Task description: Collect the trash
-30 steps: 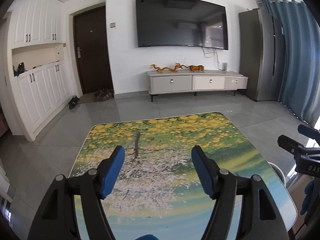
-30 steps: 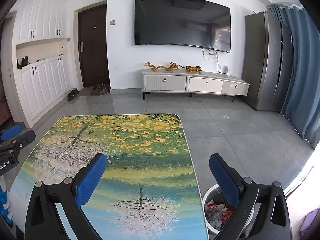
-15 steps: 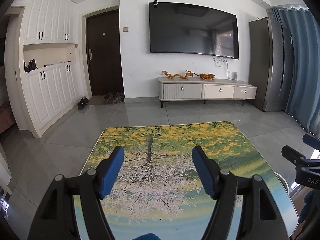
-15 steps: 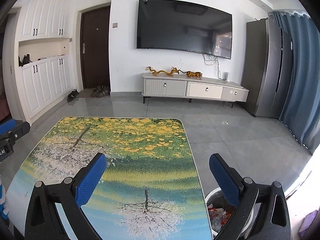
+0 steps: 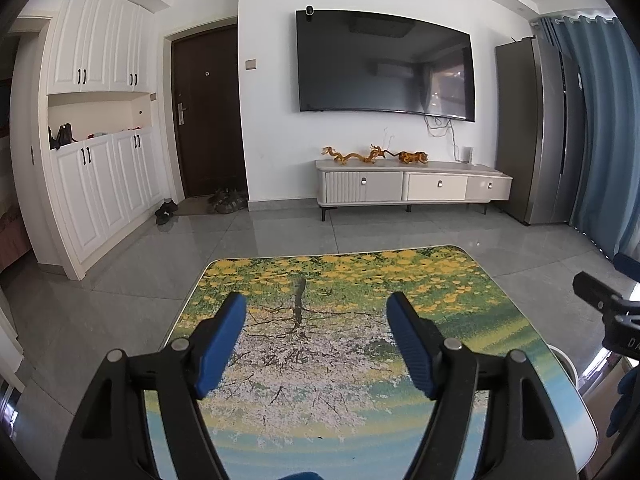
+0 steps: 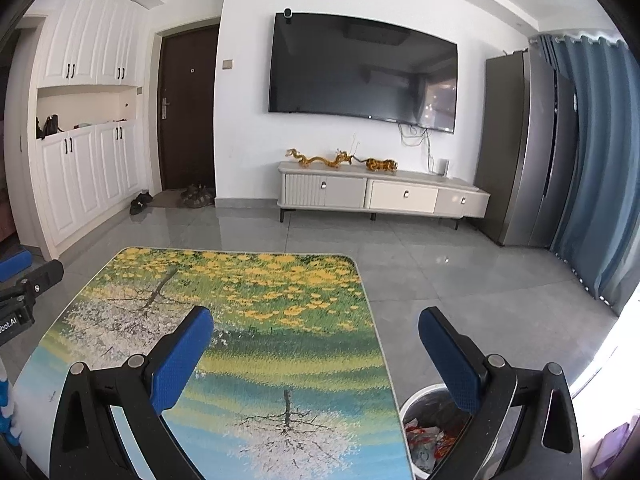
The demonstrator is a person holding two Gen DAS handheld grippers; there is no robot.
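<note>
Left wrist view: left gripper (image 5: 314, 314) hangs above the near half of the table (image 5: 516, 322), fingers spread wide, nothing between them. The printed top shows no loose trash anywhere from the near edge to the far corners. The right gripper (image 5: 608, 304) pokes in at the right edge of frame, off the table's right side; its spread cannot be told from here. A sliver of the bin (image 5: 565, 362) rim peeks past the table's right edge.

Against the frames from a second back, the camera tilts up: the far edge of the table sits lower in frame, more wall and television (image 5: 386, 68) are in view. Finger spread is unchanged. Reads as a lift away from the surface, not an approach.

Right wrist view: right gripper (image 6: 316, 340) is also spread wide and empty, over the table's near right corner, with one finger out past the right edge above the floor. The bin stands on the floor just beside that corner, with crumpled wrappers (image 6: 424, 434) inside it. The left gripper (image 6: 28, 292) shows at the left frame edge.

Compared with earlier, this view rises too; the bin sits lower and more cut off by the finger.

Judgement: the trash is in the bin and the table is cleared, so the collecting looks finished or close to it.
</note>
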